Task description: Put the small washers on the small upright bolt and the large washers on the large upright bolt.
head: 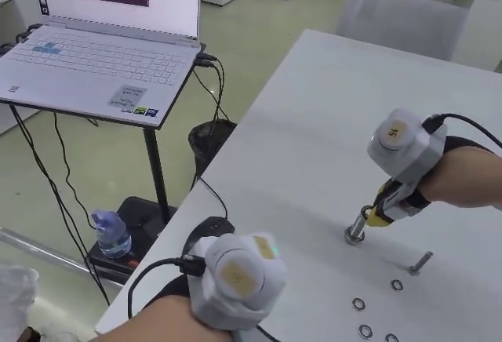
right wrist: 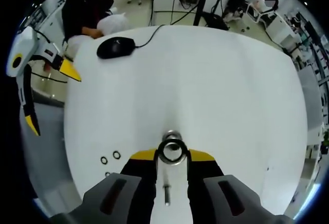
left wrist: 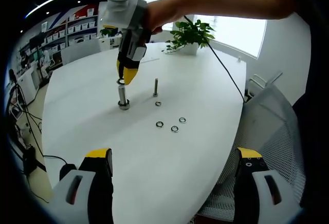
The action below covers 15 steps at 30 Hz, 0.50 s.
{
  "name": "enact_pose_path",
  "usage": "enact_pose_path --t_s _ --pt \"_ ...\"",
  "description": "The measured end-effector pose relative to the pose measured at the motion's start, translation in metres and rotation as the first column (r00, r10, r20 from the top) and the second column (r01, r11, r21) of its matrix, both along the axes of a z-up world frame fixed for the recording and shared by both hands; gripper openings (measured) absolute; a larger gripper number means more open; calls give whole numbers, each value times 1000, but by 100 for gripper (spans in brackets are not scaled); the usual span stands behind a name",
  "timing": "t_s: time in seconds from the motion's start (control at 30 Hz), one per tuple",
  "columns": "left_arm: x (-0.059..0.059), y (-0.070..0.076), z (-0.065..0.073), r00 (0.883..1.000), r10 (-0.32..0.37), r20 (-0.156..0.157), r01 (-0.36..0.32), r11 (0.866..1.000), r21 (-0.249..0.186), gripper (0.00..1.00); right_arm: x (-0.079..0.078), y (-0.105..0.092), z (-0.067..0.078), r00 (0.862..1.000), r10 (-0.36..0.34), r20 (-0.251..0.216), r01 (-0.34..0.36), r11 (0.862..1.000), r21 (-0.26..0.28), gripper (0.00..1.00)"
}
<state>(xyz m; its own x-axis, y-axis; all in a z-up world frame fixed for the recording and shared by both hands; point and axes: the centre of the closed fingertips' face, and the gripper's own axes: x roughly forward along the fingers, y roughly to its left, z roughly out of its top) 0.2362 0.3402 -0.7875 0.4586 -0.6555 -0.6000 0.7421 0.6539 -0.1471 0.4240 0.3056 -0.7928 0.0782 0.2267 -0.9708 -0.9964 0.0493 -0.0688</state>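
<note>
Pinching a large washer, right gripper hovers just above large upright bolt; left gripper spread, well apart.

We see a white tabletop; a large upright bolt stands on it, with a small upright bolt near it; four loose washers lie by the bolts; a black mouse rests near one edge; a potted plant sits at the far end.

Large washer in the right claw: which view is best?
Right gripper view: the large washer is close, pinched in the right claw over the large bolt. Left gripper view shows it tiny; in head view the claw covers it.
</note>
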Motion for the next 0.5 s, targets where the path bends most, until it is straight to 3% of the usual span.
enact_pose_path --t_s 0.17,0.5 --pt "1 0 0 1000 1 12 -1 1000 3 98 3 0 -5 1000 1 -7 -1 1000 -12 22" --pt "0 -1 -1 1000 -4 8 4 1000 4 97 0 1 -13 1000 10 -24 -10 999 -34 22"
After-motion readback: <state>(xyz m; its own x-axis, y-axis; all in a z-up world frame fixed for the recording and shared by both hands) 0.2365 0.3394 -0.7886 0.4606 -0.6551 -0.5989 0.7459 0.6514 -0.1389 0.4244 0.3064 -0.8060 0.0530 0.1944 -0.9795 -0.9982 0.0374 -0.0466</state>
